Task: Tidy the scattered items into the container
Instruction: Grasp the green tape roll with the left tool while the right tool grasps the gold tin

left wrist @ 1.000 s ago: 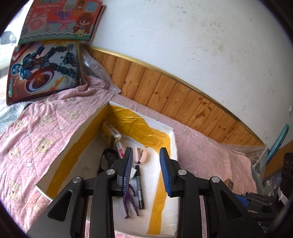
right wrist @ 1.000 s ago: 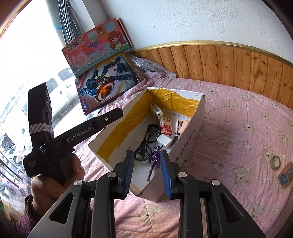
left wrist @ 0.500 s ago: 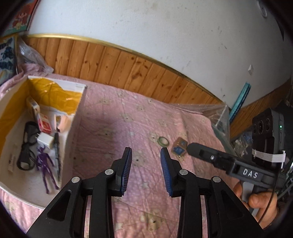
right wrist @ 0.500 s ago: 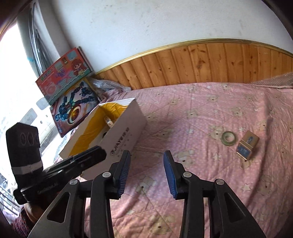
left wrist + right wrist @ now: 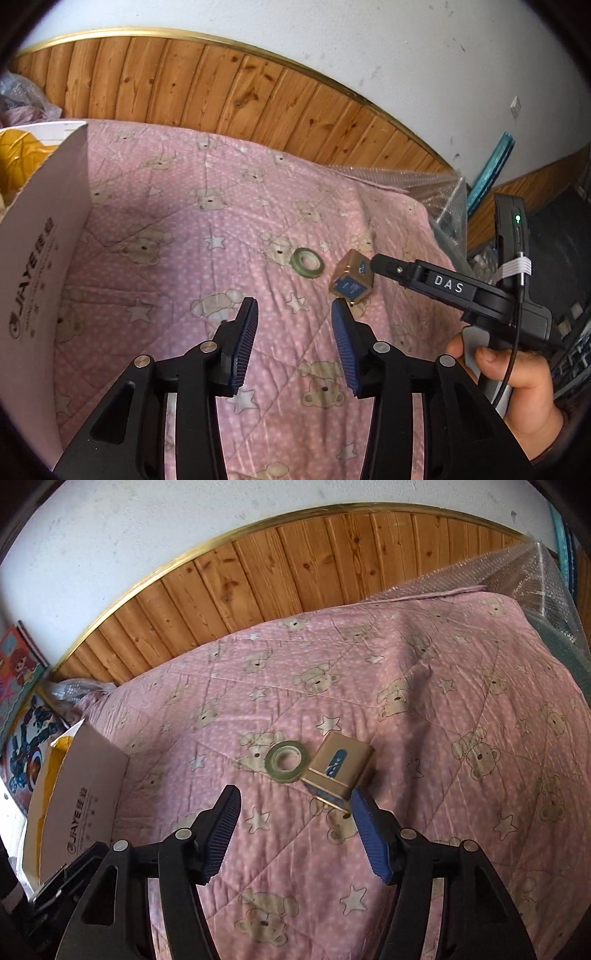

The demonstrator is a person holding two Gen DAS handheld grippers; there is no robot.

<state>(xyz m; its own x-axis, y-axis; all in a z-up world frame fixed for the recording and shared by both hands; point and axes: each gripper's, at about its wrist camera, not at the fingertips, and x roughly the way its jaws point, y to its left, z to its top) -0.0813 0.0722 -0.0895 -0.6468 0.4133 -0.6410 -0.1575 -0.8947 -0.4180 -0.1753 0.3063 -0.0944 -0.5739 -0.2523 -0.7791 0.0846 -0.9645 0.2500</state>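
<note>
The white cardboard box with yellow tape lining [image 5: 40, 236] is cut off by the left edge of the left wrist view; its contents are out of sight behind the near wall. In the right wrist view the same box [image 5: 85, 794] shows only one printed side and a strip of its interior. The small gold carton with a blue label [image 5: 351, 278] carries print too small to read. The colourful toy packaging [image 5: 16, 686] at the far left is cropped by the lens rim.
</note>
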